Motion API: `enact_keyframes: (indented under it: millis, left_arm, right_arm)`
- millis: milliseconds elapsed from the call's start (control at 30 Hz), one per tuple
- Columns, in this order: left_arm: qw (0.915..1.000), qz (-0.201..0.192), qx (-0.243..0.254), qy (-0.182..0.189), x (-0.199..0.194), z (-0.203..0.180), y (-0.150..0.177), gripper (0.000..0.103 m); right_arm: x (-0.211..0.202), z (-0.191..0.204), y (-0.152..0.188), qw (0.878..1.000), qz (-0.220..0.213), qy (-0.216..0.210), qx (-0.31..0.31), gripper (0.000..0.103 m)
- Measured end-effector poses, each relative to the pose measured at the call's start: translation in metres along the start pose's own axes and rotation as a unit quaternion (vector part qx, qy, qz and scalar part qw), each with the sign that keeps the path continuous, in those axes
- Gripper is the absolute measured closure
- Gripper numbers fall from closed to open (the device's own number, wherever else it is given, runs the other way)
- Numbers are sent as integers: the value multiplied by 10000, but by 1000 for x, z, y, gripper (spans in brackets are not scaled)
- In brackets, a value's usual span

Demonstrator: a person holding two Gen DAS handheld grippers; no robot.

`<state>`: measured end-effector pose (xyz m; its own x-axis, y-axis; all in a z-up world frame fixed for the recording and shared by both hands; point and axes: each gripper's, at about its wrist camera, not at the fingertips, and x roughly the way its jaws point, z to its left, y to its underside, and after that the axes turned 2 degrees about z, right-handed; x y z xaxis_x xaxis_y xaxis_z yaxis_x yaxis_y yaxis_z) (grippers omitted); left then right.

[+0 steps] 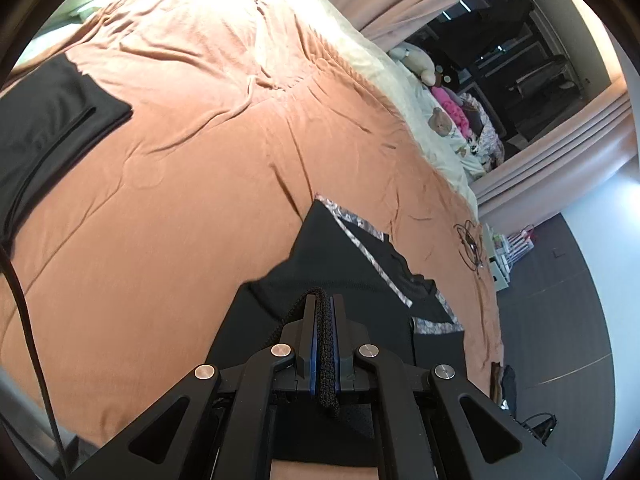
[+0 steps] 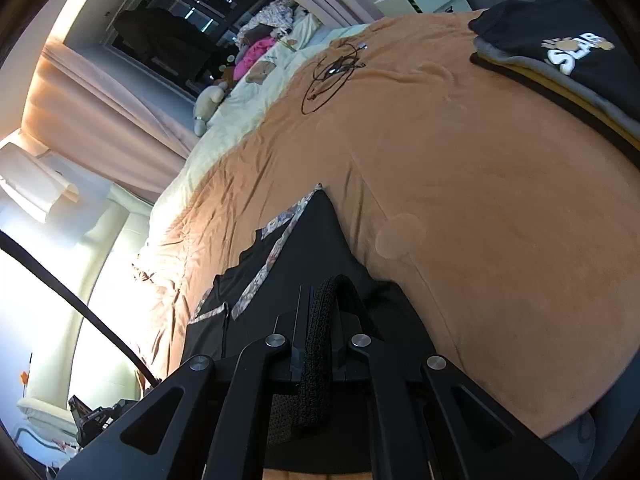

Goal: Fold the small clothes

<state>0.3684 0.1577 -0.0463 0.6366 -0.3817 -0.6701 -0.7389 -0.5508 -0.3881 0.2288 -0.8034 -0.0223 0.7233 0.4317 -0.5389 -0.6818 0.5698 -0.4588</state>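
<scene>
Black garment [image 1: 344, 256] on the orange bedspread [image 1: 180, 184], its knitted edge clamped in both left gripper [image 1: 325, 300] and right gripper [image 2: 320, 292].

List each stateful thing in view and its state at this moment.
left gripper: shut on the black garment's knit edge.
right gripper: shut on the same knit edge.
black garment: partly lifted, rest lying on the bedspread.
folded dark clothes: stacked.
cable: loosely coiled.
</scene>
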Motion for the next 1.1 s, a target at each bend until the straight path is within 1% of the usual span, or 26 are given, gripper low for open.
enact_keyframes:
  millis: [133,467,633,733,767,800,833,867,900,933,967,1067,1100]
  left_arm:
    - [9999,72,21,-123,18,-5,-19,98]
    - [9976,449,106,-509,89,-16,-62,98]
    - [9957,560,162,-718,127,-15,-82,98]
    - [9946,663,75,-795,146,-7,-87,98]
    - [9943,687,61,-810,151,-5,-88,97]
    - [9943,704,59,-804,153,-3,-89,97]
    - [9939,731,71,-826,153,-1,-88,94]
    - [9933,747,102,-878,153,0,-87,86]
    - [9928,761,153,-915,153,0,-86,80]
    - [9923,771,215,-943,153,0,-84,66]
    - [9918,781,293,-972,152,-2,-82,60]
    - [9879,859,661,-1110,150,-10,-75,57]
    - [9850,933,856,-1175,149,-14,-70,56]
  right_arm:
    - [16,9,-14,9999,62,94,-24,102]
    - [66,23,-51,9981,320,526,-74,102]
    - [93,31,-57,9963,467,674,-251,101]
    - [105,35,-59,9932,614,880,-448,98]
    - [107,39,-60,9921,623,967,-499,93]
    - [106,42,-60,9903,609,1101,-592,78]
    - [104,44,-61,9894,570,1157,-664,65]
    - [101,48,-62,9891,503,1161,-752,36]
    - [94,52,-61,9883,411,1178,-875,25]
    - [91,56,-60,9866,401,1225,-1003,25]
    - [89,60,-58,9846,433,1266,-1124,25]
    - [85,68,-49,9764,557,1449,-1502,25]
    - [85,70,-44,9712,655,1580,-1657,25]
